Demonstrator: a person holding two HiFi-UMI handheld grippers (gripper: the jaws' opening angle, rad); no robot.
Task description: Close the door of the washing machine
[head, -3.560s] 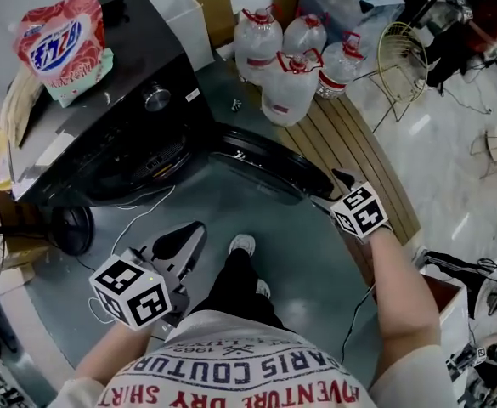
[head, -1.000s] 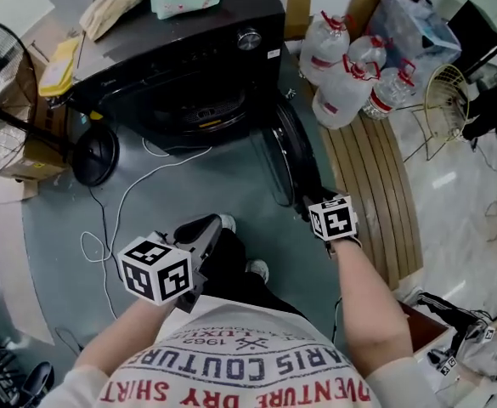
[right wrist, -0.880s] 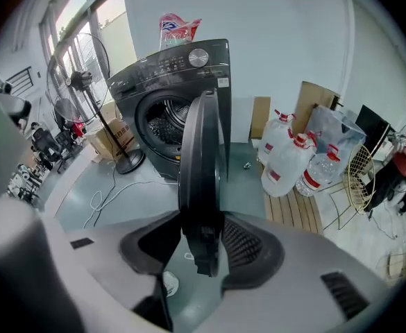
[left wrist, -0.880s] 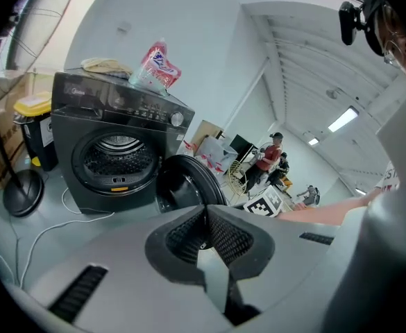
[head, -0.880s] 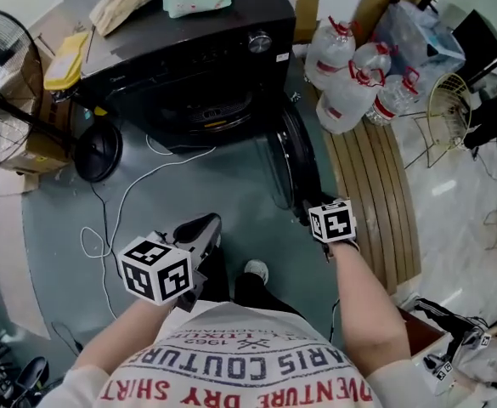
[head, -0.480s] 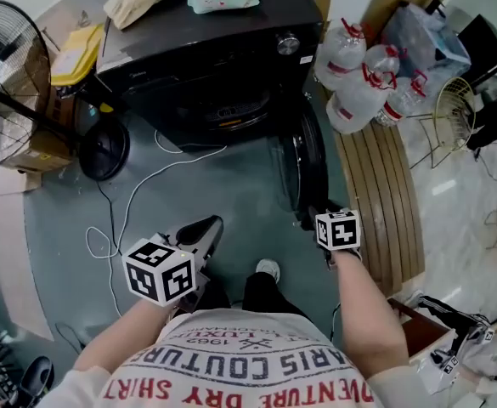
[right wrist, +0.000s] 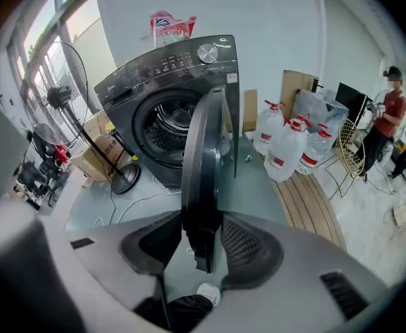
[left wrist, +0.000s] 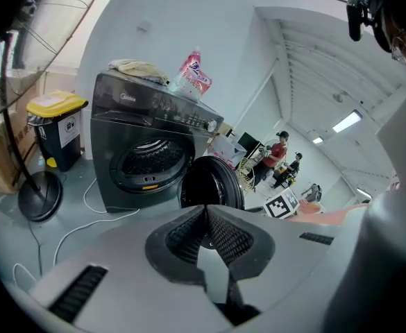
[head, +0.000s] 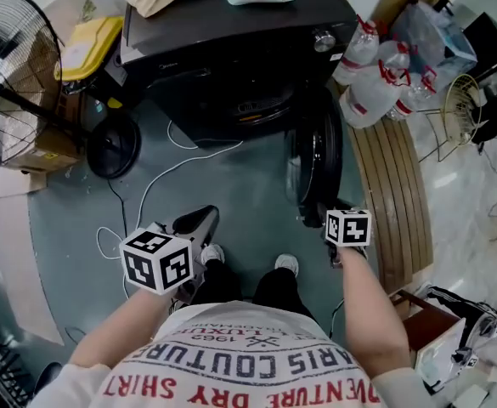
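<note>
The black front-loading washing machine (head: 231, 49) stands at the top of the head view, its drum opening (head: 256, 109) uncovered. Its round door (head: 314, 155) stands out edge-on from the right side of the opening. My right gripper (head: 320, 221) is shut on the door's free edge. In the right gripper view the door (right wrist: 203, 158) runs up between the pads of the right gripper (right wrist: 201, 245), with the machine (right wrist: 161, 82) behind. My left gripper (head: 199, 221) hangs over the floor left of the door, shut and empty. The left gripper view shows its jaws (left wrist: 206, 217) touching, and the door (left wrist: 209, 186) beyond.
A standing fan (head: 10, 66) and its round base (head: 112, 147) are left of the machine, beside a yellow-lidded bin (head: 87, 45). A white cable (head: 159, 185) trails across the floor. Water bottles (head: 375, 83) and wooden slats (head: 397, 194) lie right of the door. My feet (head: 286, 264) are below.
The door has swung round with my right gripper on its edge, from spread wide to edge-on. Both grippers and the person have shifted across the floor. The left gripper stays shut.
</note>
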